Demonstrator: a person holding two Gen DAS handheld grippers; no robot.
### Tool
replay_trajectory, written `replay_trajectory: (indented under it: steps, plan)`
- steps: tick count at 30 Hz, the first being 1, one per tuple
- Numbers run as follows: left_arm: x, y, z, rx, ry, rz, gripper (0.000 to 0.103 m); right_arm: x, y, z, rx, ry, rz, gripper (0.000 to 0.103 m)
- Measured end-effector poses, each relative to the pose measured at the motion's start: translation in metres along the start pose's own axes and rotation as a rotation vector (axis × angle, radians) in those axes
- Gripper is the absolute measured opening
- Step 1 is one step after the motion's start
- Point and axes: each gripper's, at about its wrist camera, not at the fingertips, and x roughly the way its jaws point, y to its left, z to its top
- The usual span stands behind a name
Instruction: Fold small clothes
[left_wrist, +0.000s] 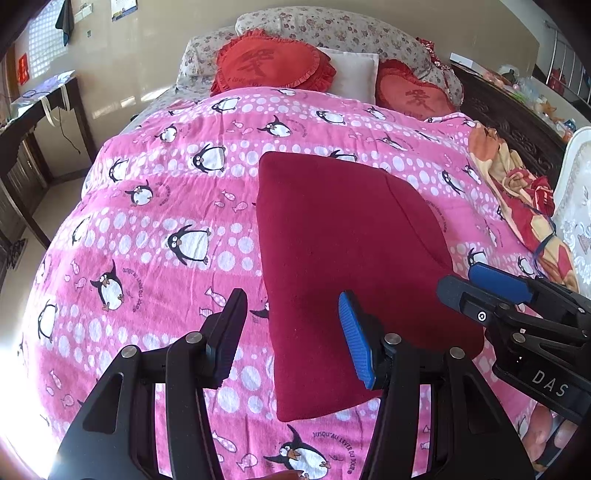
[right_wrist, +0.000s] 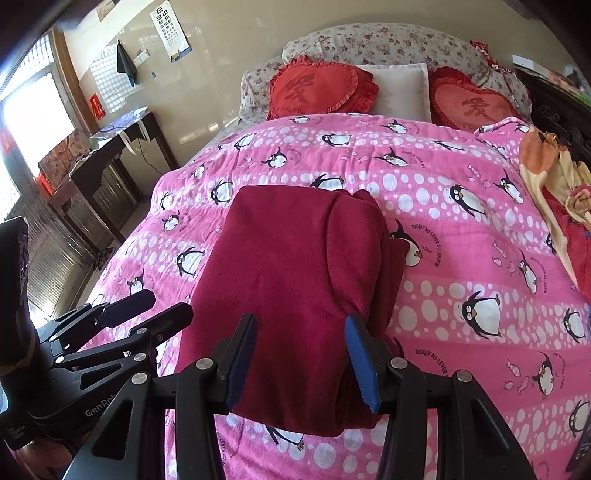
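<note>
Lying folded on penguin blanket (left_wrist: 155, 236): red garment (left_wrist: 332, 258); left tongs (left_wrist: 291, 332), right tongs (right_wrist: 301, 354) spread, gripping nothing.

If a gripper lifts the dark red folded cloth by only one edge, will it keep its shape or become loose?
The dark red folded cloth would probably droop and unfold: it looks like soft fleece in loose layers, with one flap edge curving across its top. It likely will not slide easily, as its fuzzy surface rests on the pink penguin blanket. It seems light and not fragile.
</note>
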Motion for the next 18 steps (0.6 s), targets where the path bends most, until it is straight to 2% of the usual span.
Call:
replay_trajectory:
  steps: [18]
  plan:
    - [0.0026, -0.0017, 0.0003, 0.007, 0.005, -0.003, 0.051, 0.0054, 0.0011, 0.0011, -0.003, 0.012, 0.003, 0.048]
